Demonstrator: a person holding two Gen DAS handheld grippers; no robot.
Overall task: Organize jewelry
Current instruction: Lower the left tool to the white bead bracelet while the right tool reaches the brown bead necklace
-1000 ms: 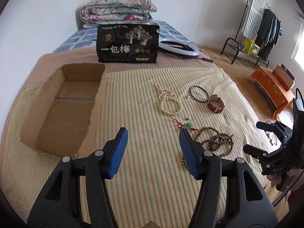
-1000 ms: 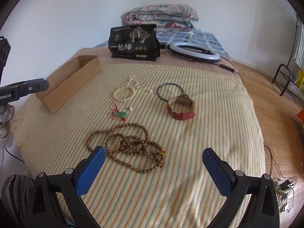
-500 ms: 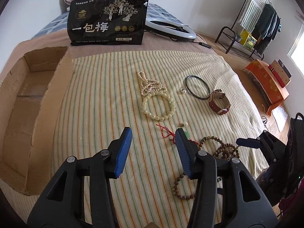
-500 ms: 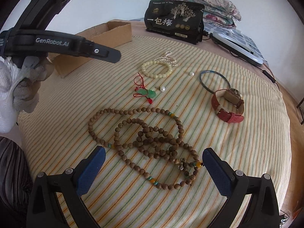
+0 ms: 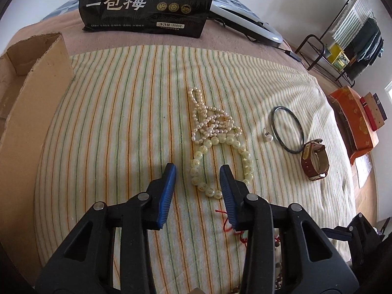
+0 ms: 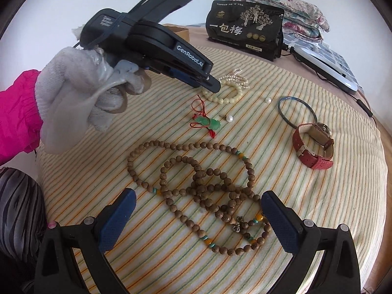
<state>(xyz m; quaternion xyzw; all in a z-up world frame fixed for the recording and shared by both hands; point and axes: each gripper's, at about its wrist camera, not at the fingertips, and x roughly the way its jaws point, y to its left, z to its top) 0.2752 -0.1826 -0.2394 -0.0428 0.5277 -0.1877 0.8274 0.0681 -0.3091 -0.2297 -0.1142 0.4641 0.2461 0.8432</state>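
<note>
"一包梅" and "500克" are printed on the black bag (image 5: pixel 149 2); "GenRobot.AI" is read on the left gripper (image 6: pixel 213 84) — its jaws closing above the cream bead bracelet (image 5: pixel 221 164) on the striped bed cover (image 5: pixel 110 122). The right gripper (image 6: pixel 196 216) is held wide — nothing grasped.

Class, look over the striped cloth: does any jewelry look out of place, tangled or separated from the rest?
Yes. Two loose pearls lie apart from any strand, and the pearl strand is bunched up, overlapping the cream bead bracelet.

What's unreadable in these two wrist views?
- Cardboard box: left wrist view, cut by the frame edge; right wrist view, hidden behind left tongs.
- Green pendant on red cord: left wrist view, covered by tongs' finger.
- Cream bead bracelet: right wrist view, contact hidden by tongs.
</note>
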